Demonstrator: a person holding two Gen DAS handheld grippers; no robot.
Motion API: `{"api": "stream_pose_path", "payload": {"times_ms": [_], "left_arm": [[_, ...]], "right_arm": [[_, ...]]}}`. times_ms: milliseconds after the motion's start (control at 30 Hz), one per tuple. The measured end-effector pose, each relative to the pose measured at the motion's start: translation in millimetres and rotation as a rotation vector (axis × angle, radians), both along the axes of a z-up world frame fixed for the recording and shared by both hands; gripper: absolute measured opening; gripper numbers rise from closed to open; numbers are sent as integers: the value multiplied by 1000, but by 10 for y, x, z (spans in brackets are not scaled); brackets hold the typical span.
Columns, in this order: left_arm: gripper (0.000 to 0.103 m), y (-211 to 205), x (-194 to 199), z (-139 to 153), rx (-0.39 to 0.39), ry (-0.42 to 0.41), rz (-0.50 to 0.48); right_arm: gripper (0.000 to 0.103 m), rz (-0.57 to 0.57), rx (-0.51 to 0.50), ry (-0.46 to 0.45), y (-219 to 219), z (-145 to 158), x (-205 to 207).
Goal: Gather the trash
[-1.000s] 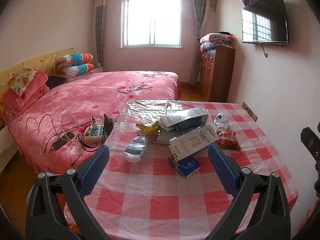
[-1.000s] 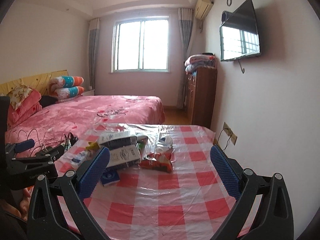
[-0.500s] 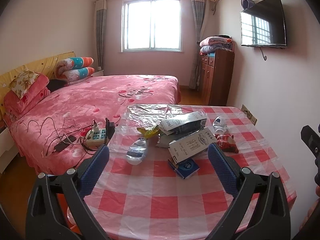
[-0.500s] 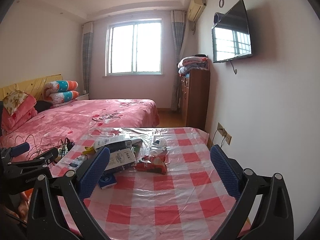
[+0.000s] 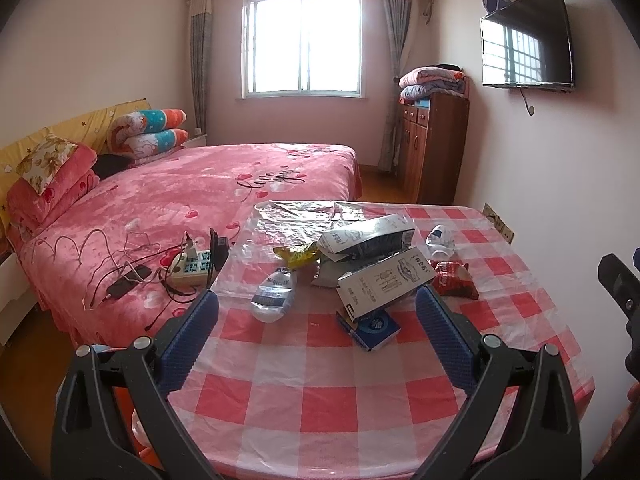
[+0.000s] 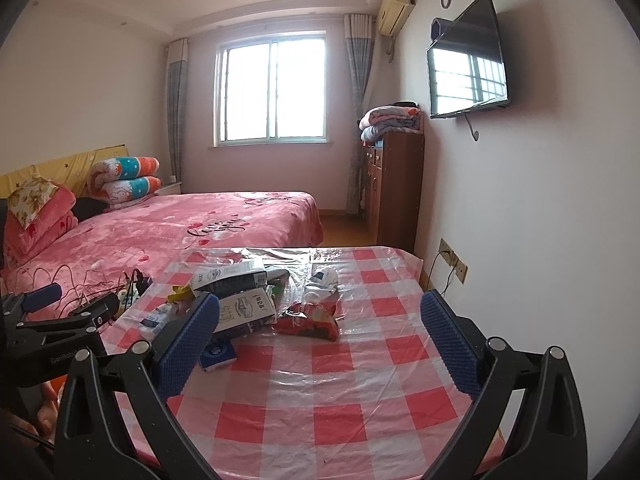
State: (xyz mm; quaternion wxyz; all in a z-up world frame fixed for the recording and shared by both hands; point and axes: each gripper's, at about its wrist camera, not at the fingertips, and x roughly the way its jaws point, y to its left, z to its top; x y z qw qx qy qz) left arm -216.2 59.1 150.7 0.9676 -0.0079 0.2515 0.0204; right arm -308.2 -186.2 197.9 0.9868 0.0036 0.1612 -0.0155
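A heap of trash lies mid-table on the red-checked cloth: two white cartons, a crushed plastic bottle, a small blue box, a yellow wrapper, a red snack bag and a white crumpled pack. My left gripper is open and empty, above the table's near part, short of the heap. My right gripper is open and empty, also short of it; the red snack bag and cartons lie ahead of it.
A pink bed adjoins the table's left side, with a power strip and cables on it. A brown cabinet stands by the right wall under a TV. A clear plastic sheet covers the table's far end.
Both grippers have drawn back and risen a little from the table; the heap looks smaller and farther. Both stay open. Nothing on the table has moved.
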Motion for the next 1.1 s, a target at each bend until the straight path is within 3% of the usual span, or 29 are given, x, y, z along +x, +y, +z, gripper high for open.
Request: {"api": "stream_pose_path", "payload": {"times_ms": [700, 933, 1100], "left_arm": [[99, 85, 292, -347, -41, 97, -4], [99, 68, 506, -501, -61, 121, -136], [99, -87, 808, -600, 32, 142, -264]], "right_arm": [[99, 47, 49, 97, -79, -416, 423], [99, 72, 197, 234, -328, -752, 779], [99, 94, 346, 344, -596, -1000, 1067]]}}
